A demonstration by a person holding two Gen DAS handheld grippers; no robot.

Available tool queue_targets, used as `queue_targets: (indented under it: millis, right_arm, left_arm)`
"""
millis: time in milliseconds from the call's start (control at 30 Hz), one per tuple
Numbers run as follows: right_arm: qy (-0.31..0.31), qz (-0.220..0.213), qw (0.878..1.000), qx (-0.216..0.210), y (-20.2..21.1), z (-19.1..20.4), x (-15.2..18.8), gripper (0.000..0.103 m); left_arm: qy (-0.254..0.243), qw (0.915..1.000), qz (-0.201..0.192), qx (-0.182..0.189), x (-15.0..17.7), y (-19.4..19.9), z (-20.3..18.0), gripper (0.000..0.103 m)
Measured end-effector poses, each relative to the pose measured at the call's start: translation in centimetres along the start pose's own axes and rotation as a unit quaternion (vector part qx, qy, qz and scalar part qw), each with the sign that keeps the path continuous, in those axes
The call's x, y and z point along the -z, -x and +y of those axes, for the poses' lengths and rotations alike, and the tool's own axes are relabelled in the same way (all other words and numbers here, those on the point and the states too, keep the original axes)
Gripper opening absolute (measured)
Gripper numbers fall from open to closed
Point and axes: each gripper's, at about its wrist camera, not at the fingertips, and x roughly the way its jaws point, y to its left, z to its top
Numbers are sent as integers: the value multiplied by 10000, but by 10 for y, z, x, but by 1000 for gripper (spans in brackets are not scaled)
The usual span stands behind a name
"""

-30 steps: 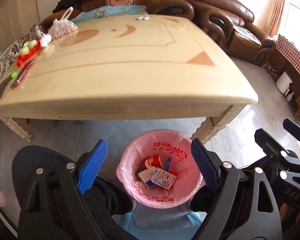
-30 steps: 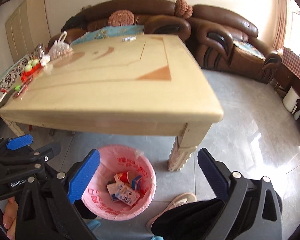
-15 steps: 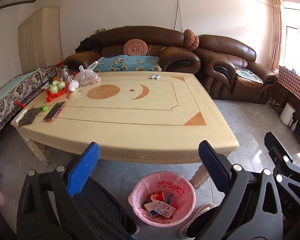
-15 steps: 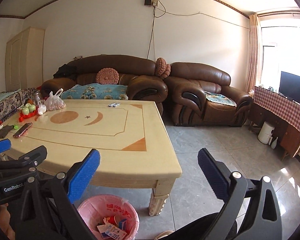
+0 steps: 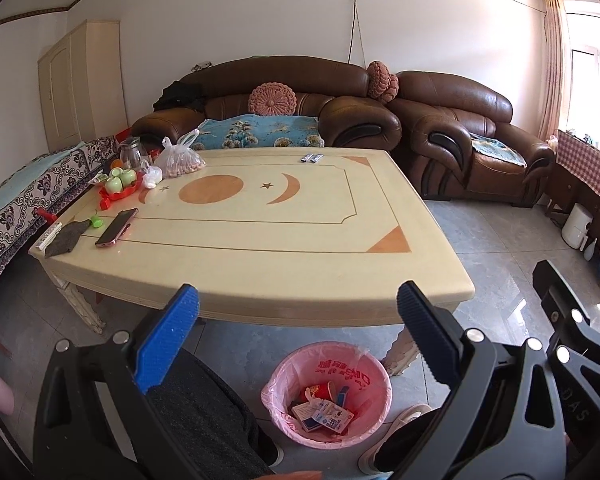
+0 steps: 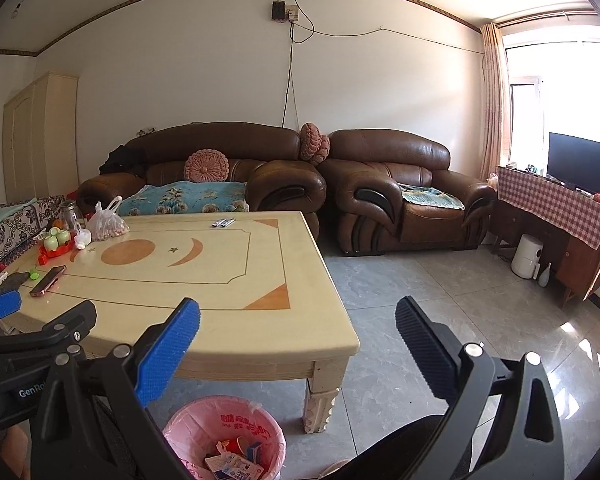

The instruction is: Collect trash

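Here the left gripper (image 5: 298,316) and the right gripper (image 6: 298,330) both hang with jaws spread wide and nothing between them, facing the cream table (image 5: 260,256). The pink-lined trash bin (image 5: 326,394) stands upright on the floor just in front of the table's near edge, beside its right leg, mouth opening upward. Inside it, small cartons and wrappers (image 5: 322,412) lie flat in a jumble, their long axes pointing different ways.
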Motion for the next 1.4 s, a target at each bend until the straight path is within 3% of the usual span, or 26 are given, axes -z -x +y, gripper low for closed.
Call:
queue_targets:
  millis: [1400]
  right_arm:
    - [88, -11, 10000, 17, 2, 6, -4, 96]
  left_arm:
    - [101, 9999, -19, 108, -3, 8, 9, 97]
